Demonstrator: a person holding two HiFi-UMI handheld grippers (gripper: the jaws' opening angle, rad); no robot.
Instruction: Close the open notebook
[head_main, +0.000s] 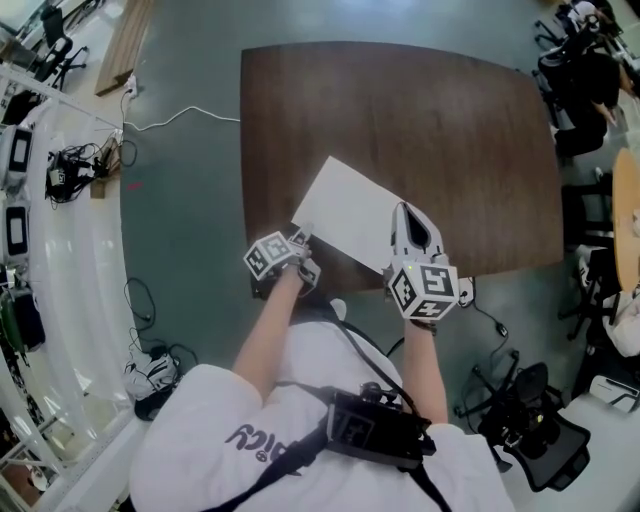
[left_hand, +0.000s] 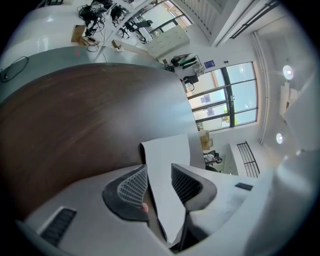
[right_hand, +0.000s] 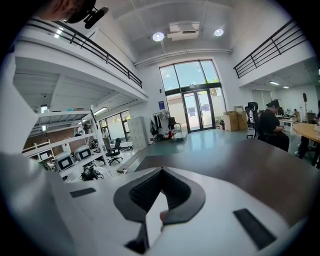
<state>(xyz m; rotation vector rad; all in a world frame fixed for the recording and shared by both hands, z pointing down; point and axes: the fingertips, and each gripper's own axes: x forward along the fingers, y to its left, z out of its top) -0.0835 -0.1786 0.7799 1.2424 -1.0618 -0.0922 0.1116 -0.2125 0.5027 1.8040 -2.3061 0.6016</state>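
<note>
The notebook (head_main: 345, 215) shows as a white rectangle lying askew near the front edge of the dark brown table (head_main: 450, 130). My left gripper (head_main: 300, 243) is at its near left corner. In the left gripper view a white page (left_hand: 167, 165) stands up between the jaws of the left gripper (left_hand: 159, 171), which are apart and not pressing on it. My right gripper (head_main: 405, 212) lies over the notebook's near right edge. In the right gripper view its tips (right_hand: 161, 171) meet, with a strip of white page (right_hand: 152, 212) caught between the jaws.
The table's far half (head_main: 400, 90) carries nothing. Office chairs (head_main: 525, 420) stand at the right on the grey-green floor, and a white cable (head_main: 180, 118) trails at the left. White benches with equipment (head_main: 60, 200) line the left side. A seated person (right_hand: 272, 122) is far off.
</note>
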